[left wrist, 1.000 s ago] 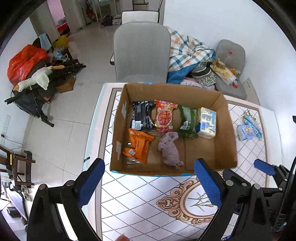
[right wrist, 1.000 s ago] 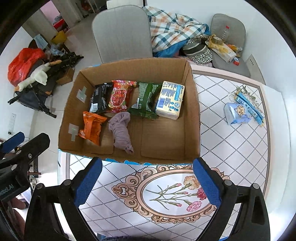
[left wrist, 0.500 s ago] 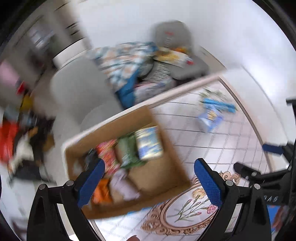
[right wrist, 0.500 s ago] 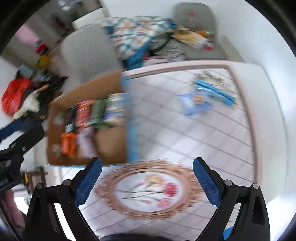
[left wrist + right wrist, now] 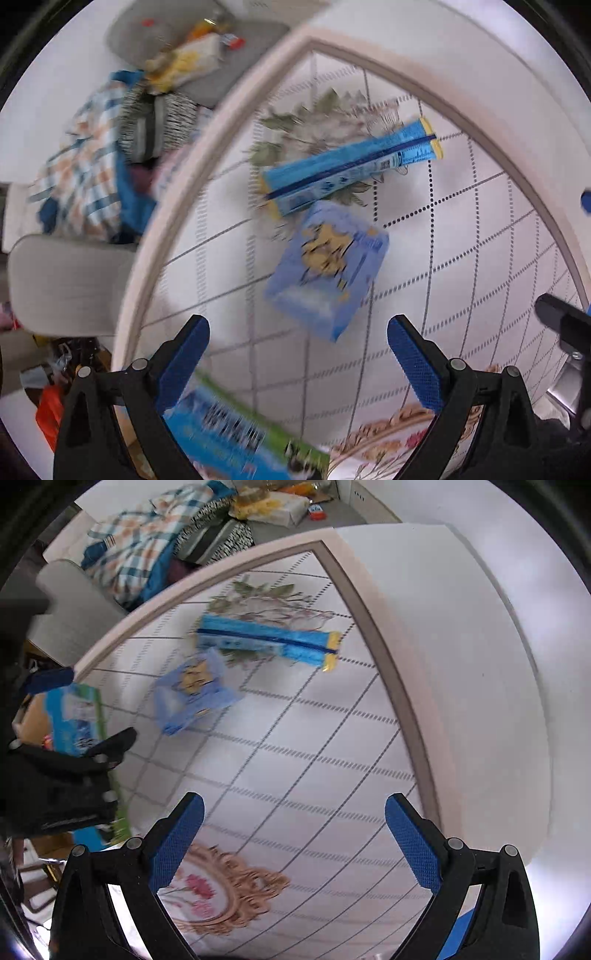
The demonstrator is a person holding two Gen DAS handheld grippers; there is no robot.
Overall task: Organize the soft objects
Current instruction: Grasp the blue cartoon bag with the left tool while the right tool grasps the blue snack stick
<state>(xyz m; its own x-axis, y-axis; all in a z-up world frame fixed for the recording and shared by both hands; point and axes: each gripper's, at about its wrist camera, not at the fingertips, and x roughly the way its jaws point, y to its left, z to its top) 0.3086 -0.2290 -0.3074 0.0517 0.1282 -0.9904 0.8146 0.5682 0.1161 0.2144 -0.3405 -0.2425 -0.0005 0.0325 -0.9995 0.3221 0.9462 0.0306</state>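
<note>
- My left gripper [image 5: 297, 363] is spread wide, holding nothing, hanging over the patterned tablecloth [image 5: 461, 236].
- Just ahead of it, the blue soft pack [image 5: 327, 267] lies flat on the cloth.
- Long blue packet [image 5: 351, 168] lies just beyond that, its near end touching or overlapping the pack.
- My right gripper [image 5: 293, 843] is also wide apart and empty; both packs lie further off to its left.

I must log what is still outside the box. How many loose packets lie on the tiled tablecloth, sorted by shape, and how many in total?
Long, flat blue packet with yellow ends: 1
Squat, soft light-blue packet with a yellow picture: 1
Total: 2
Both lie on the tiled tablecloth, close together; blur hides whether they touch.
</note>
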